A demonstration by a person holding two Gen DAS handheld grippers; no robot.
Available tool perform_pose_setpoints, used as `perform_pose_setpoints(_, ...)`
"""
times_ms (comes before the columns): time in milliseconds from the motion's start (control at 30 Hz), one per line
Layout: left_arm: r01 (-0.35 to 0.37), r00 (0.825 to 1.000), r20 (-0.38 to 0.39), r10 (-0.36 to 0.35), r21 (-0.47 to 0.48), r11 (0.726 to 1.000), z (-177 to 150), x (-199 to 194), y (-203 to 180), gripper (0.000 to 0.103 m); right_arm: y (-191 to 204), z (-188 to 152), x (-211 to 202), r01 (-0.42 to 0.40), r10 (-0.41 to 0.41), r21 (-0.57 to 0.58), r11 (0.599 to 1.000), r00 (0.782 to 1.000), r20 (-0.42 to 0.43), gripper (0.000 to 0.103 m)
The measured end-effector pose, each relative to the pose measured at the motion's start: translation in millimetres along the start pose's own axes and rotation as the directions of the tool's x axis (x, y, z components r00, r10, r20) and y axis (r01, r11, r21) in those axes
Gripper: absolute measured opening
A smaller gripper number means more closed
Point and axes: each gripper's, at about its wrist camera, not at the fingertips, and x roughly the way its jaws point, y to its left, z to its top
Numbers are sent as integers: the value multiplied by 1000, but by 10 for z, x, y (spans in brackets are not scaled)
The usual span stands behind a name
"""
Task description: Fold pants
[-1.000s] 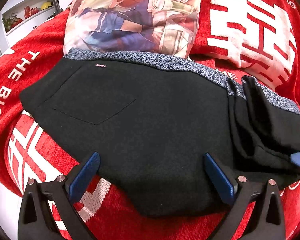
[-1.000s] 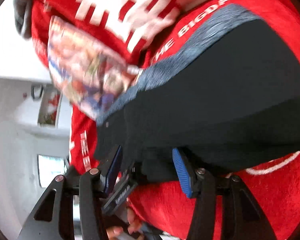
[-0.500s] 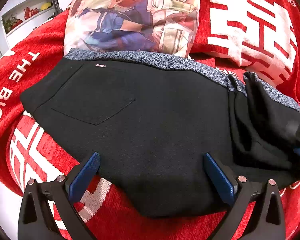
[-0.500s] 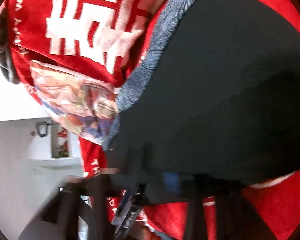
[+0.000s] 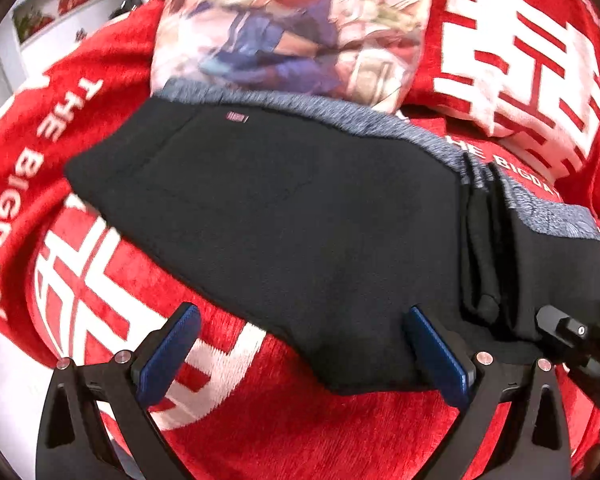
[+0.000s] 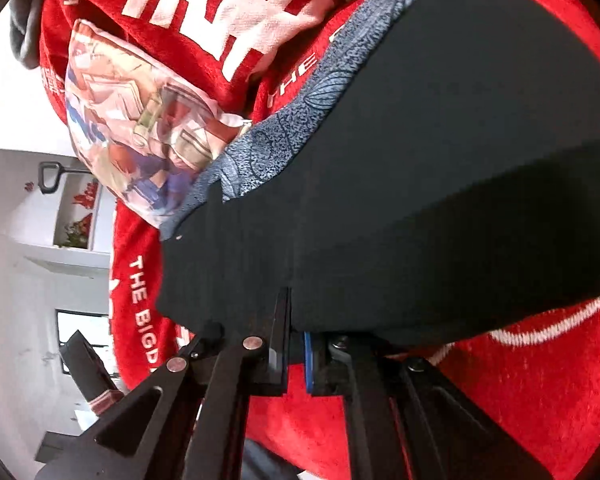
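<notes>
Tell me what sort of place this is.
Probably a living room or bedroom at home: black pants lie on a red throw beside a printed cushion, with a white wall shelf behind.

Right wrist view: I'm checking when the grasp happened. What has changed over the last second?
The right gripper closed its fingers on the near edge of the black pants, which bunch beside it. The left gripper stayed open over the hem; the printed pillow is unmoved.
</notes>
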Motion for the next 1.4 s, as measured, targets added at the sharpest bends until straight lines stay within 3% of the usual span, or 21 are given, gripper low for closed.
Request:
perform_pose_setpoints(133,5,1000,21,-6,50,999,155,-83,-159,103,204,7,-212,0,-10,-132,991,997,-77,34)
perform_pose_setpoints(167,10,1000,27,-12,60,998,194,-110,-204,103,290,-29,-352,-5,-11,-204,979,997,-78,43)
perform_pose_setpoints(200,18,999,34,-21,72,997,234,-139,-263,103,370,-45,-586,11,-25,-290,957,999,-45,45)
perform_pose_setpoints(233,27,999,42,-31,88,996,277,-170,-335,103,370,-45,-586,11,-25,-290,957,999,-45,46)
perform_pose_setpoints(300,37,997,59,-45,122,992,352,-223,-492,103,395,15,-900,47,-37,-345,938,999,36,46)
perform_pose_setpoints(400,61,995,62,-74,187,981,441,-252,-799,103,250,238,-1230,115,-67,-309,944,985,161,44)
perform_pose_setpoints(433,68,995,53,-81,214,974,457,-244,-926,103,159,344,-1280,142,-93,-265,954,978,189,35)
perform_pose_setpoints(467,72,995,48,-86,234,970,459,-239,-1024,103,77,429,-1303,152,-105,-235,960,974,202,25)
perform_pose_setpoints(567,74,994,55,-93,286,955,455,-235,-1315,103,-96,610,-1286,259,-206,-190,947,943,261,24)
perform_pose_setpoints(767,58,995,53,-79,319,946,607,-52,-1694,103,-64,776,-1061,330,-256,-261,907,926,279,23)
perform_pose_setpoints(867,-4,998,53,-13,306,952,657,118,-1728,103,-7,893,-754,433,-343,-333,837,891,298,23)
perform_pose_setpoints(967,-52,998,-1,55,322,945,580,336,-1675,103,-98,916,-578,421,-359,-314,851,902,239,23)
perform_pose_setpoints(1200,22,1000,-27,-16,261,965,447,390,-1411,103,64,619,-500,484,-392,-413,771,873,292,27)
perform_pose_setpoints(1400,25,998,-55,-12,244,969,389,253,-1301,103,240,346,-475,480,-391,-491,727,877,278,29)
